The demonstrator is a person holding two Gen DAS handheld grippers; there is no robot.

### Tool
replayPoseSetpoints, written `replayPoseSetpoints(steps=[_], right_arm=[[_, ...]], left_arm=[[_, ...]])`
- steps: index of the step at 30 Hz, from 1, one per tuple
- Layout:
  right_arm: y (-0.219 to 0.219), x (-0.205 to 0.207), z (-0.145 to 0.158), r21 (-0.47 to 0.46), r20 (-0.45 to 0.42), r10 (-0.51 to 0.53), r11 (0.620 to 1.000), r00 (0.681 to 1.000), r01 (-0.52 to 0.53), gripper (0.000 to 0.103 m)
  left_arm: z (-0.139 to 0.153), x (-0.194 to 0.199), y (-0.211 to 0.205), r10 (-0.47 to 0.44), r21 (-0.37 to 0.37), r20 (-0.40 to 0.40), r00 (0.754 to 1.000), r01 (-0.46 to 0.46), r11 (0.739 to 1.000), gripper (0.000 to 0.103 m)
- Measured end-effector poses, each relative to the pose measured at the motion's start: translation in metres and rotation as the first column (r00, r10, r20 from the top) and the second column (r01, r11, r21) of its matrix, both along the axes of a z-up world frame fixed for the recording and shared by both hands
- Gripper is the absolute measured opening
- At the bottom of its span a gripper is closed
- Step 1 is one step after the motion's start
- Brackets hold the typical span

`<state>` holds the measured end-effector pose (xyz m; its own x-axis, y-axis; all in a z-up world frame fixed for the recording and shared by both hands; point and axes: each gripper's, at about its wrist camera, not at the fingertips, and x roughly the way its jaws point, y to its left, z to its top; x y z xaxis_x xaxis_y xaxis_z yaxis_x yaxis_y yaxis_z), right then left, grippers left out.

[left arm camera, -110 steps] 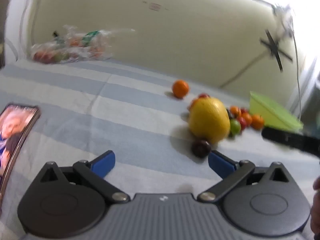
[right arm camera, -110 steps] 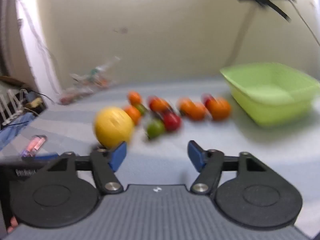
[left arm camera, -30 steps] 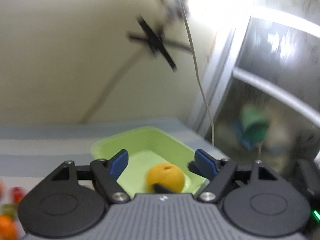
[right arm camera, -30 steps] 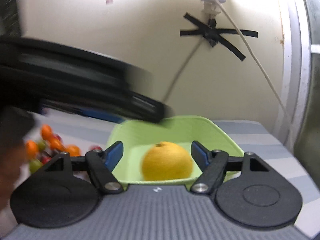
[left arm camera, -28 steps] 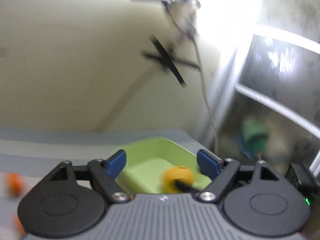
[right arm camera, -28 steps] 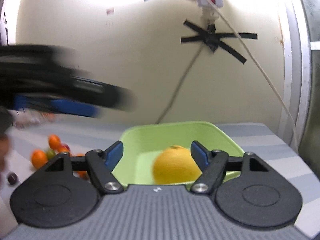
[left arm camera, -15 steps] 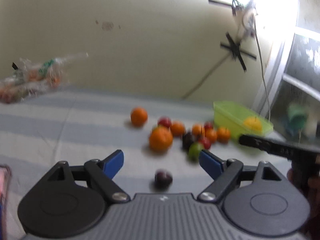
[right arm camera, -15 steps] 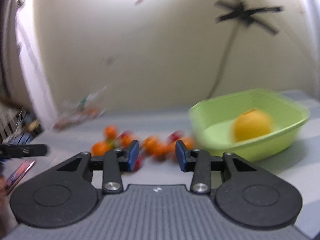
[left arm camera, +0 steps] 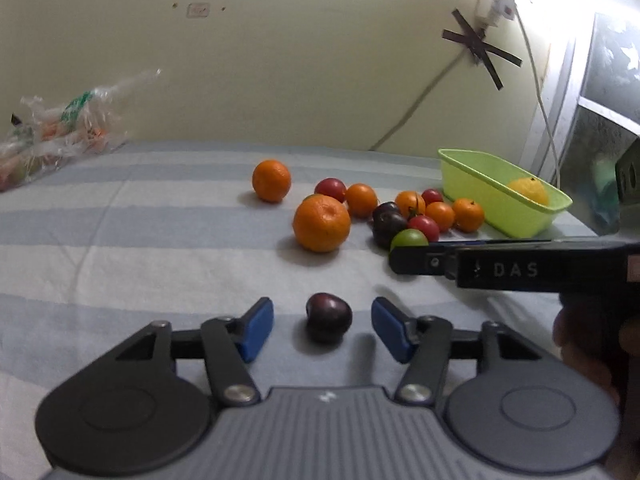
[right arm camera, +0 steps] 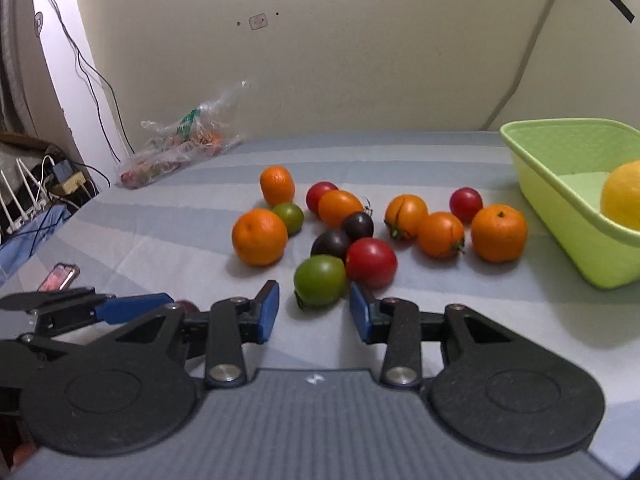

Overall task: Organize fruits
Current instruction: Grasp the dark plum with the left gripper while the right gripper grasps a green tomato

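Note:
Several oranges, red, green and dark fruits lie in a cluster on the striped cloth. My left gripper [left arm camera: 322,330] is open, its pads on either side of a dark plum [left arm camera: 329,315] that rests on the cloth. My right gripper [right arm camera: 314,312] is open, and a green fruit [right arm camera: 319,280] sits just beyond its tips, touching a red one [right arm camera: 371,262]. A green tub [right arm camera: 576,204] at the right holds a big yellow citrus [right arm camera: 624,196]; the tub also shows in the left wrist view [left arm camera: 500,200].
A large orange [left arm camera: 321,222] and a lone orange [left arm camera: 271,180] lie beyond the plum. A plastic bag of produce [right arm camera: 184,140] lies by the back wall. A phone [right arm camera: 60,276] lies at the left. The right gripper's body [left arm camera: 500,268] crosses the left wrist view.
Both grippers have swung away from the tub, where the yellow citrus now lies, back to the fruit cluster. The left one has come down around the dark plum; the right one has neared the green fruit.

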<state>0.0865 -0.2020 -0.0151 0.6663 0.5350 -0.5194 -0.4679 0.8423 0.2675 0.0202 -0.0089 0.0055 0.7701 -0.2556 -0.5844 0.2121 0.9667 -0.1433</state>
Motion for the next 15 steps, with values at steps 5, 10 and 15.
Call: replayPoseSetpoints(steps=[5,10,15], right_arm=[[0.016,-0.002,-0.001,-0.061,0.046,-0.007,0.998,0.999,0.01,0.031],[0.004,-0.024,0.0,-0.084,0.072,0.016,0.996,0.997,-0.01,0.03],[-0.02,-0.066,-0.004,-0.138,0.138,0.023,0.99,0.99,-0.004,0.03]], left_arm=[[-0.001,-0.001,-0.003,-0.021,0.005,0.008,1.0,0.021,1.0,0.026],[0.0,-0.005,-0.007,-0.026,0.024,0.017,1.0,0.026,0.999,0.026],[0.002,-0.014,-0.013,-0.06,0.049,0.056,0.997,0.057,0.997,0.026]])
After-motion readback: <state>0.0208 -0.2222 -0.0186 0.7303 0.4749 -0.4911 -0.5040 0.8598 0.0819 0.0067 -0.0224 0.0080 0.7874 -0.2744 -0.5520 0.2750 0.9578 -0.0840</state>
